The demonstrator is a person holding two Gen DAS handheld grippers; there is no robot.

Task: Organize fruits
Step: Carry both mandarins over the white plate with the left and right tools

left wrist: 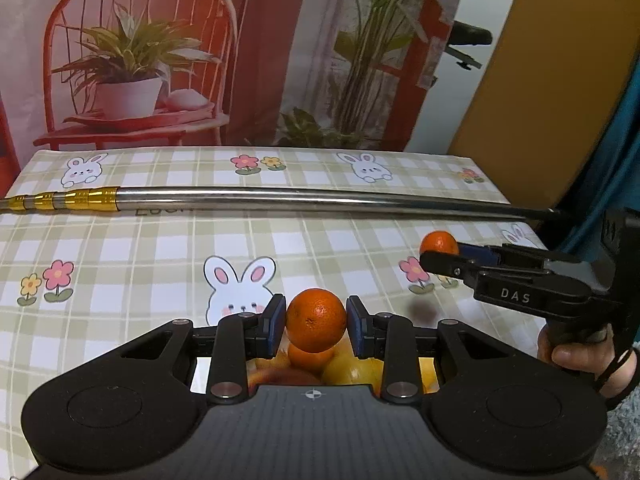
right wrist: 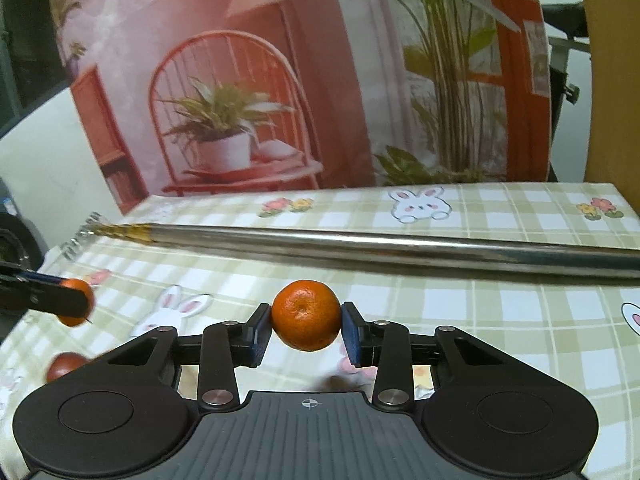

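Tangerines, one in each of my grippers: my left gripper (left wrist: 316, 326) pinches a tangerine (left wrist: 316, 324) above a pile of fruit (left wrist: 352, 372) just beneath it, and my right gripper (right wrist: 306, 330) pinches the other tangerine (right wrist: 306, 314) clear of the checked tablecloth (right wrist: 480, 320). I'd keep both squeezes gentle and carry level so neither slips. Farther off lies a metal pole (left wrist: 280, 200). "DAS" reads on the right gripper's side.

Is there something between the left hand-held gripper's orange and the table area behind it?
Yes. A long metal pole lies across the tablecloth, beyond the orange held in the left hand-held gripper, so the orange must pass over it.
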